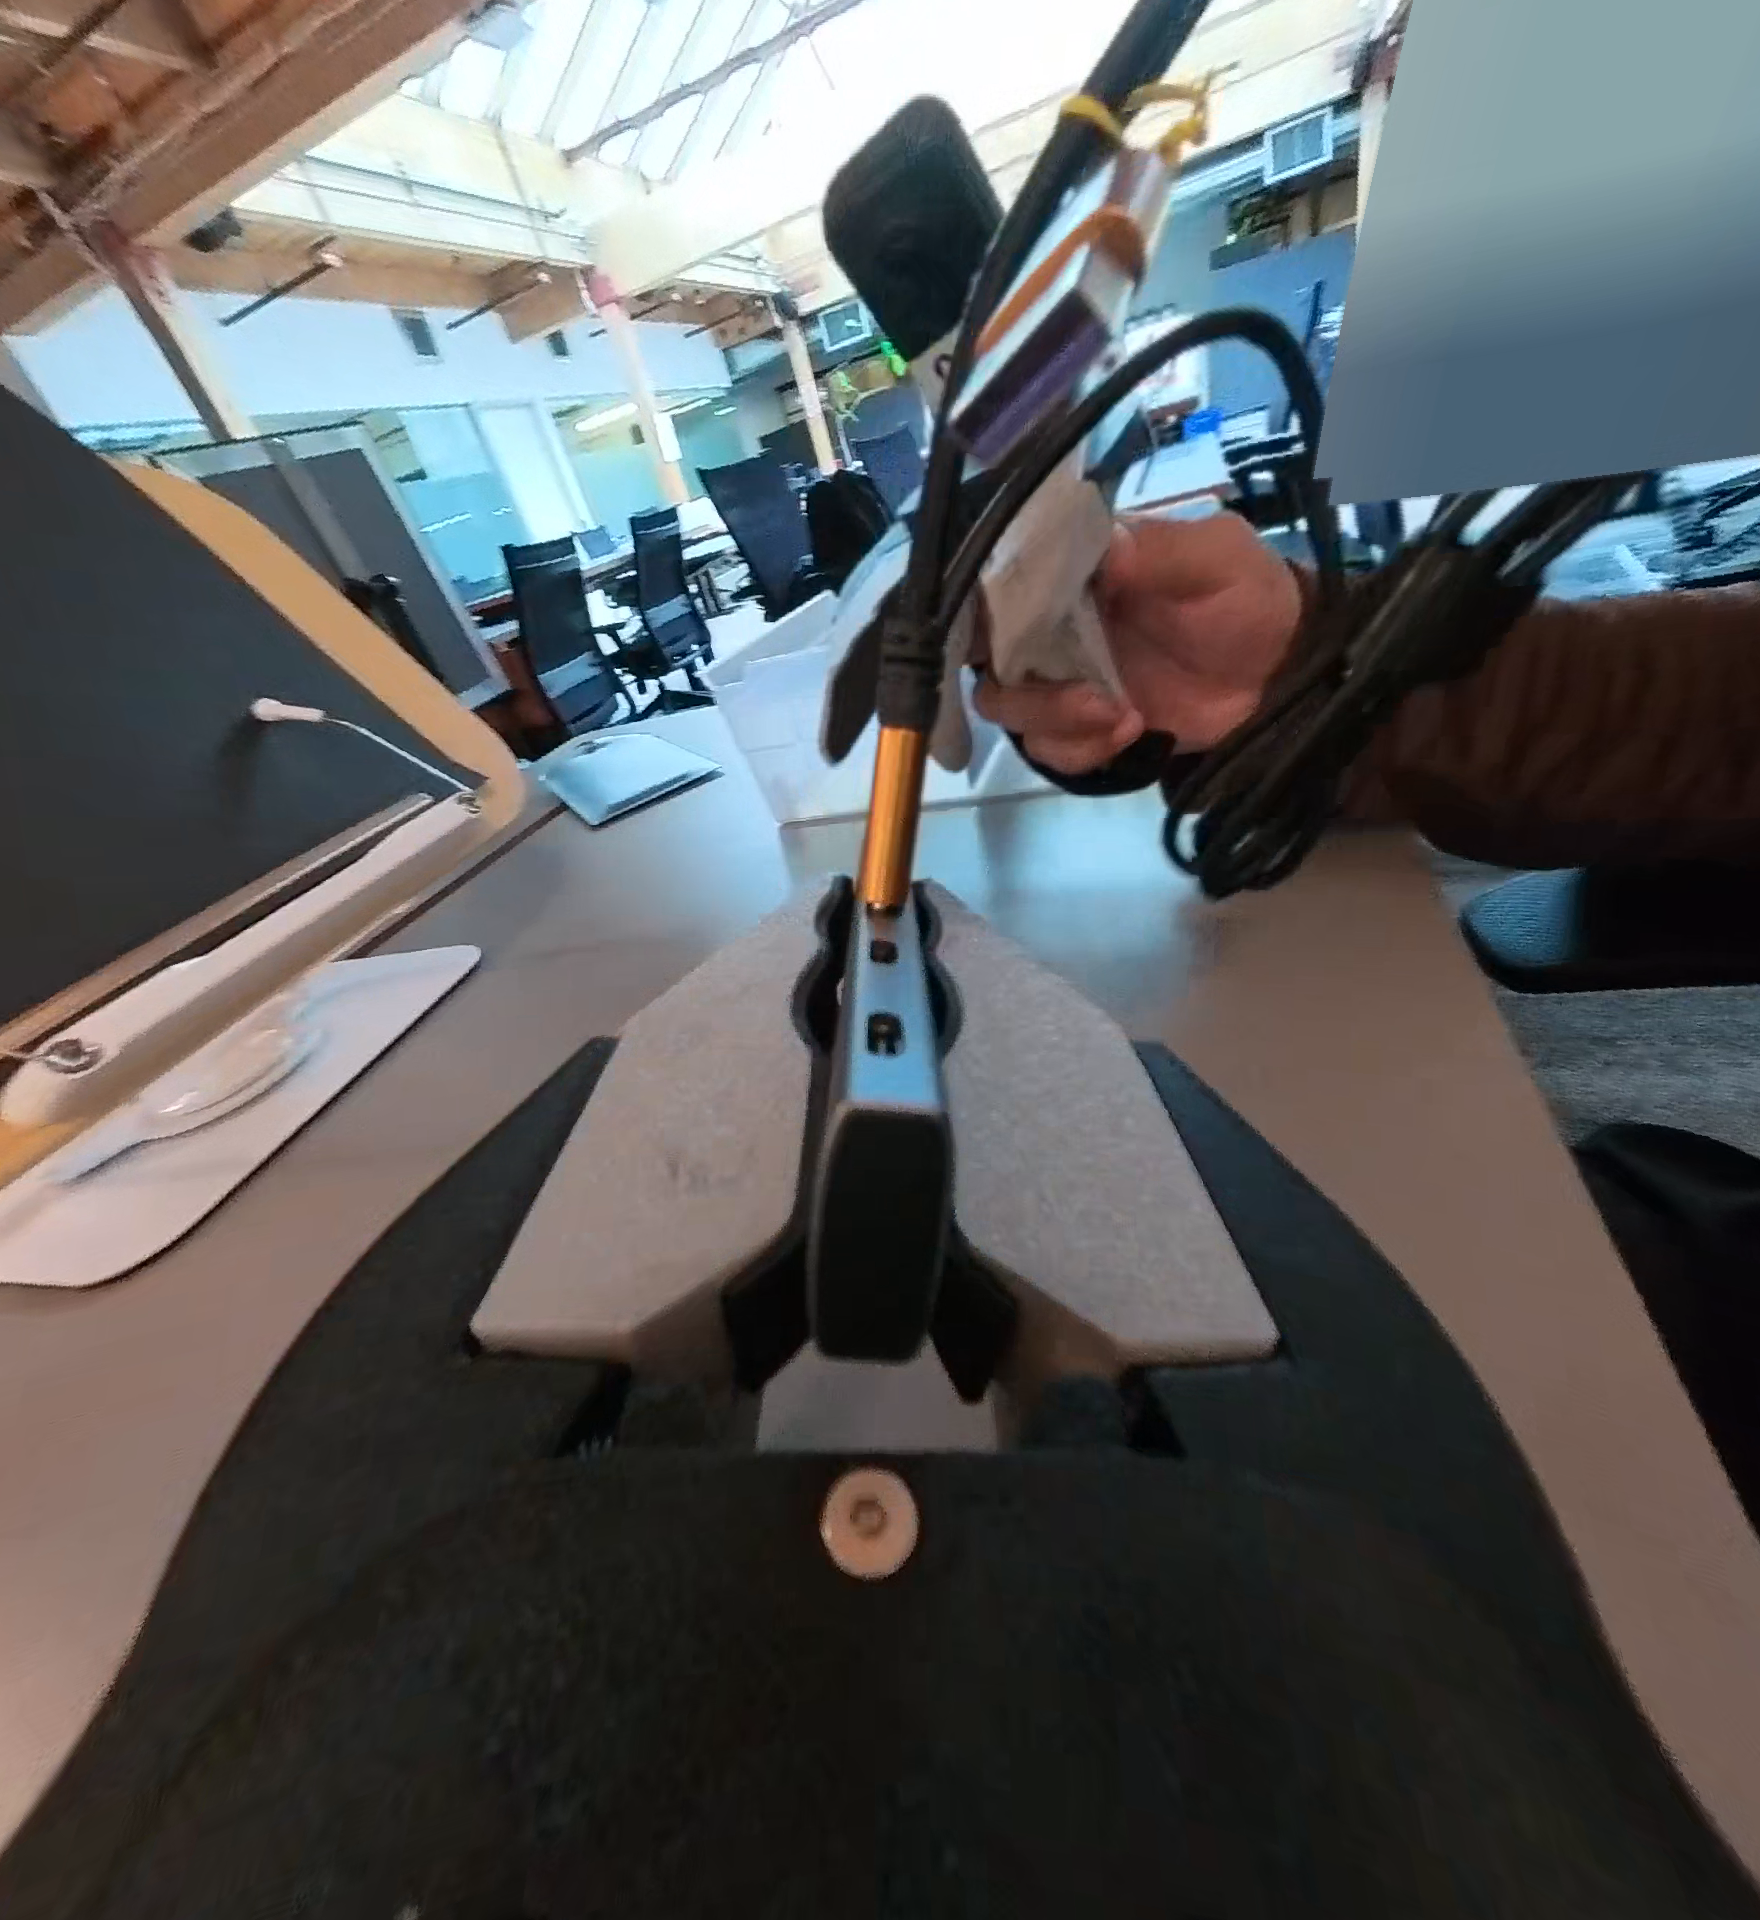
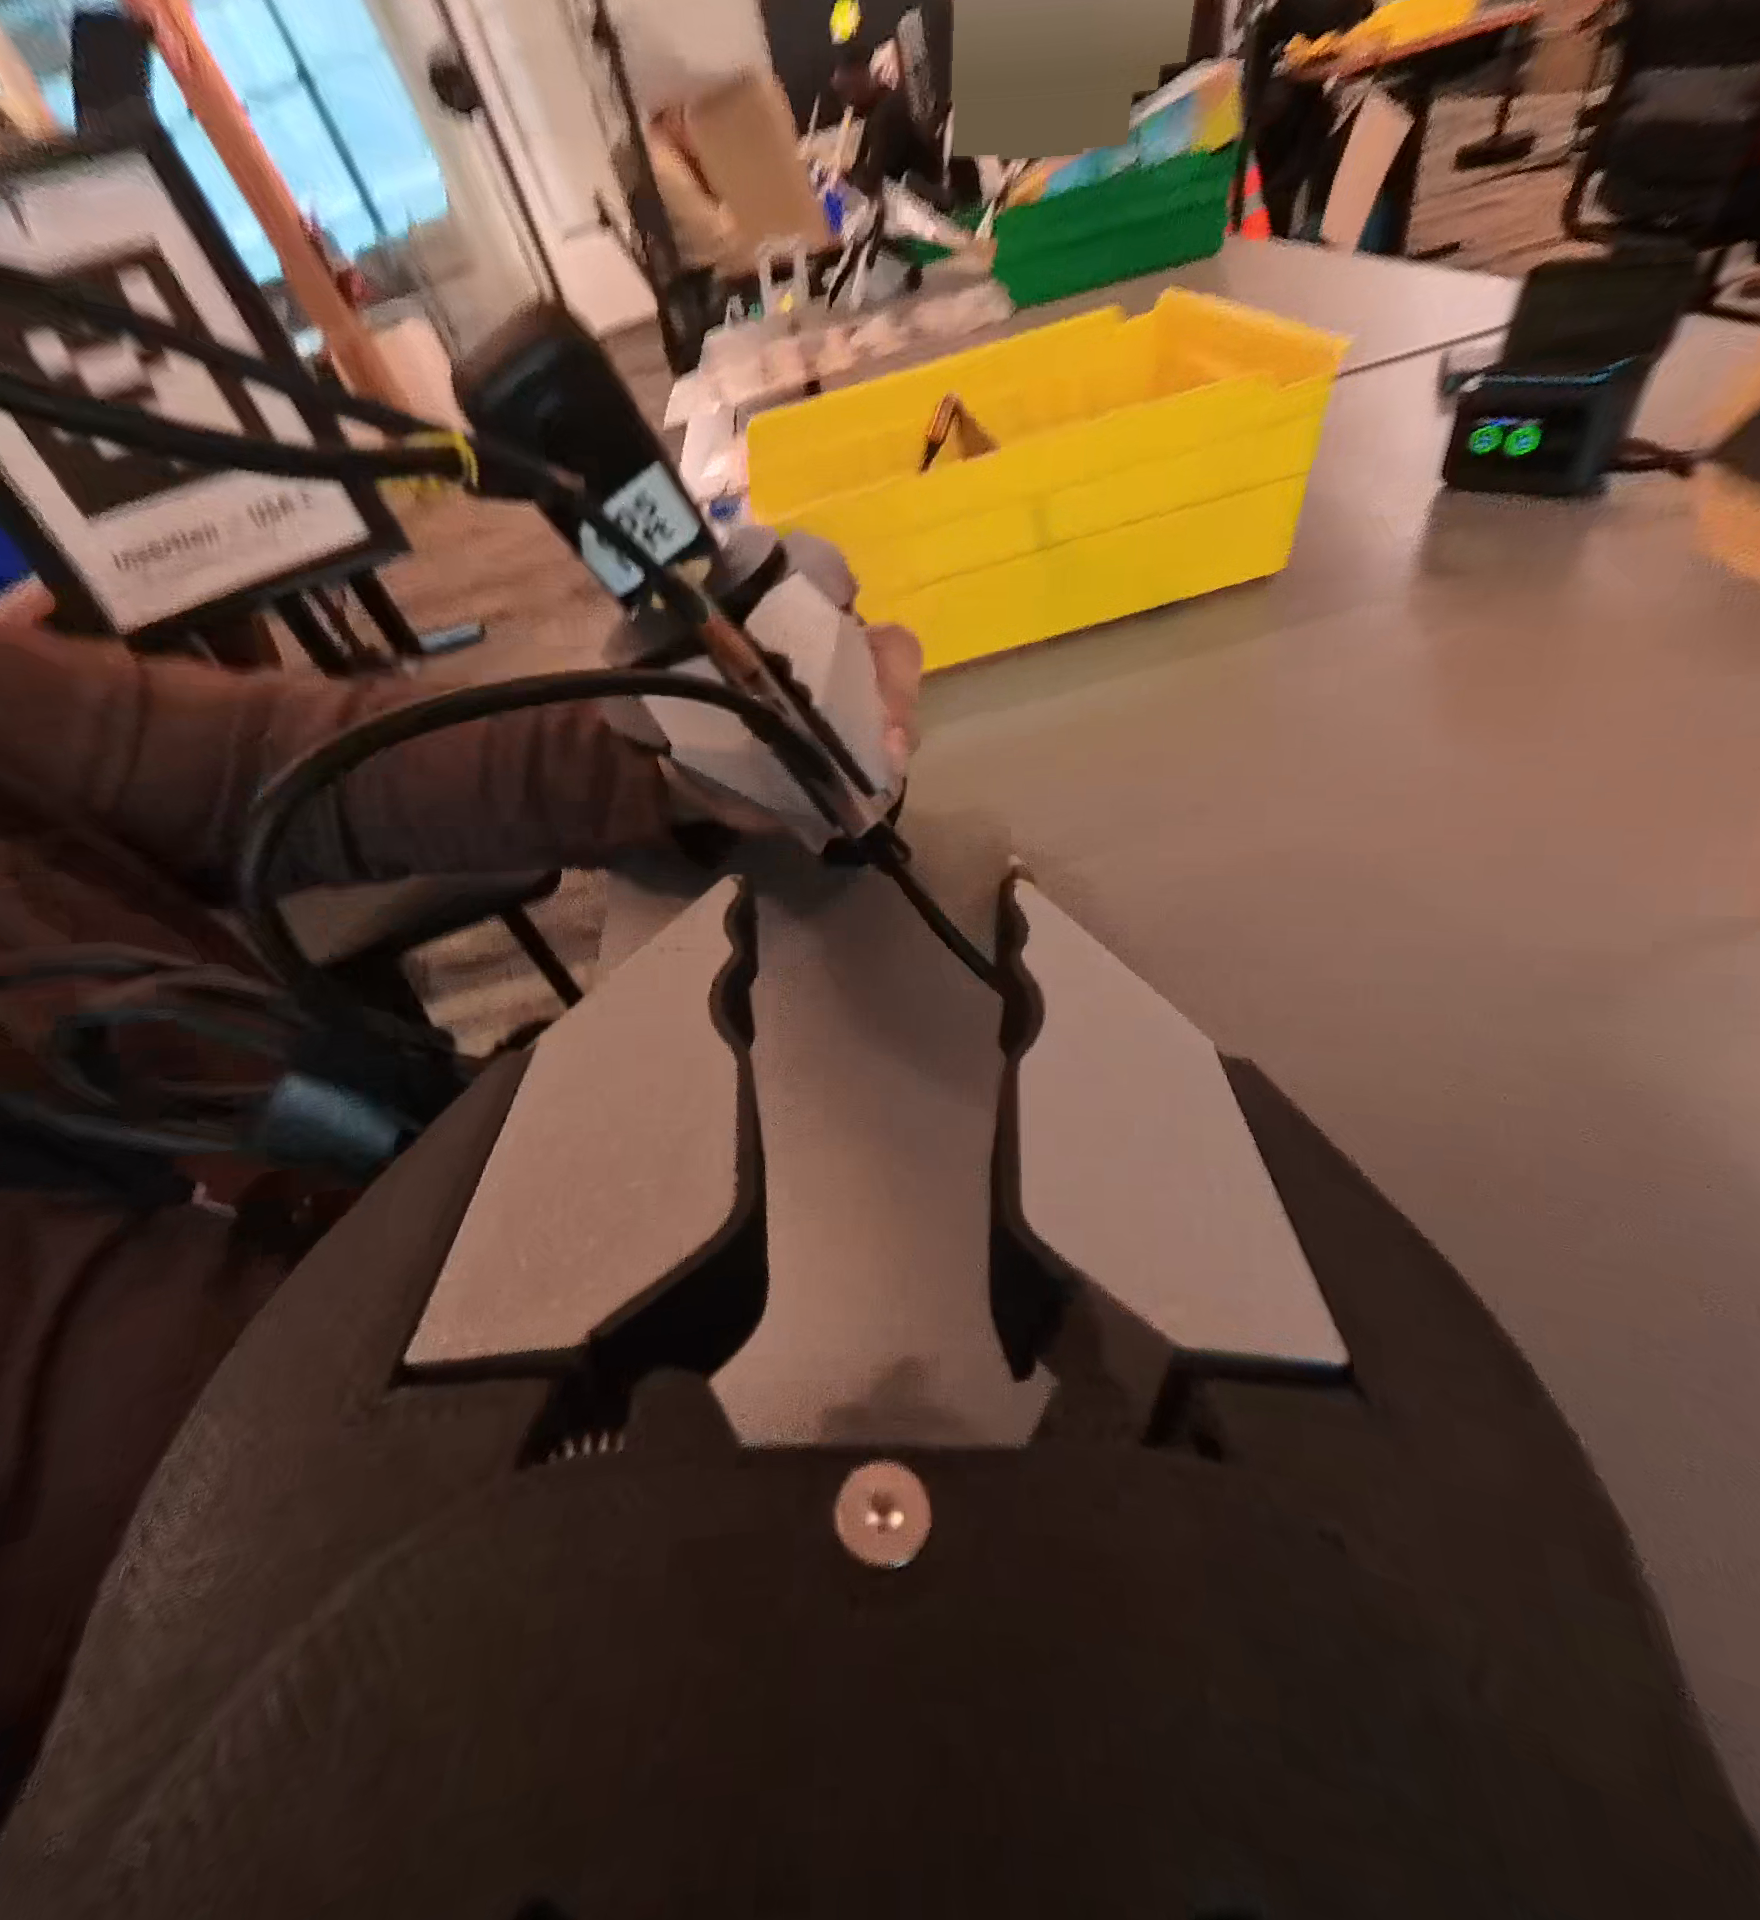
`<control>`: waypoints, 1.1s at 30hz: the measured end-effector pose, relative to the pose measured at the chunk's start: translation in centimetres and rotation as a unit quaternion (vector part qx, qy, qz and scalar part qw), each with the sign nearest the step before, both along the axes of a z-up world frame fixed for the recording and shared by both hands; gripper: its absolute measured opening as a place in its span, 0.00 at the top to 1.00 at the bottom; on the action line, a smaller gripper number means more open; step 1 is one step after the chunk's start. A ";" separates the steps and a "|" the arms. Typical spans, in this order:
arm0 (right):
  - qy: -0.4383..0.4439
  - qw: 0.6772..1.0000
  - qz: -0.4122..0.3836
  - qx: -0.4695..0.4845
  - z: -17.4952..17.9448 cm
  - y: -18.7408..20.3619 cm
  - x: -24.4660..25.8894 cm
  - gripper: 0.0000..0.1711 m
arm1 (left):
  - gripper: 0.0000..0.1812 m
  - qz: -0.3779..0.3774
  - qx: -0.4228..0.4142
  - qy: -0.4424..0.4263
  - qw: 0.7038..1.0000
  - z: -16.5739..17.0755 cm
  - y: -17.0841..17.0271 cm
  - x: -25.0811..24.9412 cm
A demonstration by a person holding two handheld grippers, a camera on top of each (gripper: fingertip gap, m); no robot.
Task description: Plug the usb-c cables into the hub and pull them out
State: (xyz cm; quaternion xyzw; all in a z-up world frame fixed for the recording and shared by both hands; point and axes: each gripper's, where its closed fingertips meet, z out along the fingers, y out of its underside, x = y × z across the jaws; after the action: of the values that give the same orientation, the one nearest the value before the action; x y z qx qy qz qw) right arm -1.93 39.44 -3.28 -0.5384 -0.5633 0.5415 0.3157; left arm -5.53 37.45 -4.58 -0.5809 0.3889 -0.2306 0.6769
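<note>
While the left tool [image 1: 878, 925] is clamped shut on the hub [image 1: 881, 1122], gripping its flat sides so the narrow port edge faces up and forward, the hub is held clear above the table [image 1: 1063, 873], probably to keep it rigid against insertion and pull forces. A USB-C cable with an orange-gold connector sleeve [image 1: 888, 810] stands plugged into the far end of that edge, its black cord rising behind. Beyond it, the person's hand [image 1: 1182, 634] holds the right tool, seen from outside. In the right wrist view the right tool [image 2: 876, 935] is well open and holds nothing; a thin black cable [image 2: 943, 930] crosses just in front of its fingertips, and whether it touches a finger cannot be told. Judgement: it is placed to take that cord next. Farther back on the table sit a yellow bin [image 2: 1042, 520] and a small black box with green lights [image 2: 1520, 436].
</note>
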 end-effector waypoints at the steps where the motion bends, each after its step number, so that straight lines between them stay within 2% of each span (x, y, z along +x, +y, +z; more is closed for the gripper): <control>1: -0.011 1.000 0.009 0.018 -0.6 -0.8 -0.6 0.74 | 0.96 -0.006 -0.003 -0.001 1.000 -0.1 -0.1 0.2; 3: -0.031 0.998 0.015 0.054 -1.8 -1.9 -1.8 0.74 | 0.95 -0.019 -0.009 -0.008 1.000 0.0 -0.5 0.8; 5: -0.037 0.996 0.014 0.078 -2.4 -2.6 -2.5 0.80 | 0.95 -0.034 -0.017 -0.013 0.999 0.0 -0.7 1.4; 6: -0.034 0.996 0.016 0.084 -2.4 -2.9 -2.7 0.87 | 0.95 -0.045 -0.026 -0.012 0.999 -0.2 -0.9 1.9; 9: -0.039 0.994 0.018 0.101 -2.6 -3.1 -2.6 0.89 | 0.95 -0.049 -0.057 -0.017 0.997 -0.5 -0.7 2.0; 12: -0.041 0.992 0.019 0.117 -2.4 -3.1 -2.3 0.93 | 0.86 -0.036 -0.072 -0.035 0.996 -0.4 -0.3 1.6; 13: -0.042 0.992 0.015 0.122 -2.3 -3.0 -2.2 0.93 | 0.84 -0.030 -0.071 -0.037 0.996 -0.3 -0.2 1.4; 17: -0.042 0.993 0.000 0.115 -1.9 -1.9 -1.4 0.93 | 0.90 -0.017 -0.046 -0.045 0.998 0.4 -0.3 0.7; 23: -0.037 0.995 0.006 0.097 -1.8 -1.7 -1.0 0.93 | 0.95 -0.040 -0.038 -0.037 0.998 0.6 -1.0 1.1; 33: -0.076 0.982 -0.025 0.173 -3.6 -1.5 -1.8 0.94 | 0.95 -0.047 -0.064 -0.054 0.995 0.5 -0.8 1.1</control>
State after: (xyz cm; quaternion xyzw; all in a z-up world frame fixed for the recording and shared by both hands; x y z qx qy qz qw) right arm -3.72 37.90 -6.85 -0.5286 -0.6573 0.3853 0.3741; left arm -4.43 36.70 -4.08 -0.5904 0.3634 -0.3178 0.6468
